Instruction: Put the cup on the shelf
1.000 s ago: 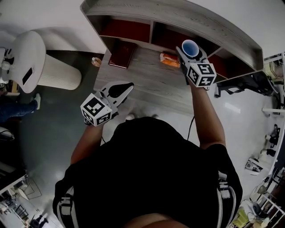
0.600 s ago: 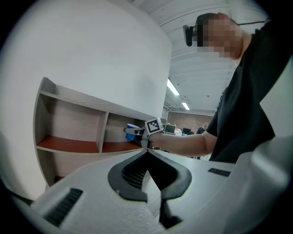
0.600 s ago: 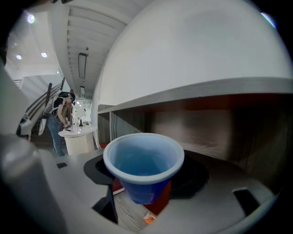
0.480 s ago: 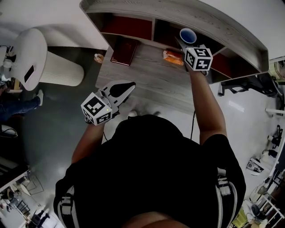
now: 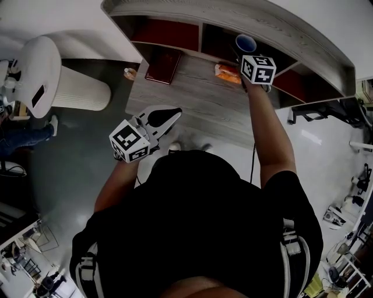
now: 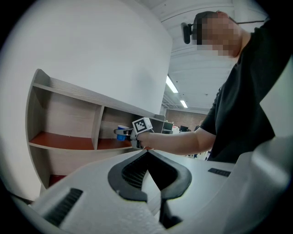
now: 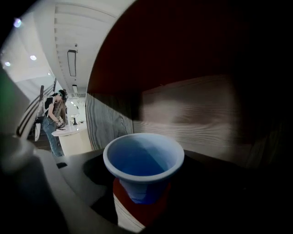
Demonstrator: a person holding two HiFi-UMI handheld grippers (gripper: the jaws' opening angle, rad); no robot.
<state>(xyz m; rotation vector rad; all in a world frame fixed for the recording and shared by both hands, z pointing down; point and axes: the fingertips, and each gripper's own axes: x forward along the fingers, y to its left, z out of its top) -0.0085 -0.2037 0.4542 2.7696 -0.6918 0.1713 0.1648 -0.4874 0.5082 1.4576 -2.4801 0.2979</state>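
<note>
A blue cup (image 5: 245,42) stands upright between the jaws of my right gripper (image 5: 246,51), which is shut on it. The cup is at the mouth of the middle compartment of the grey wooden shelf (image 5: 233,16). In the right gripper view the cup (image 7: 143,160) fills the foreground, with the red-brown shelf floor under it and the wood back wall behind it. Whether the cup touches the floor cannot be told. My left gripper (image 5: 171,112) is shut and empty, over the near edge of the desk. In its own view, the left gripper (image 6: 147,153) faces the shelf and the cup (image 6: 122,133).
An orange packet (image 5: 226,72) lies on the desk (image 5: 192,102) just left of my right gripper. A brown book (image 5: 161,65) lies at the desk's back left, a small jar (image 5: 129,73) beside it. A white round bin (image 5: 58,81) stands on the floor to the left.
My right gripper has carried the cup farther away and lower, from above the desk into the mouth of the shelf's middle compartment. The left gripper has barely moved.
</note>
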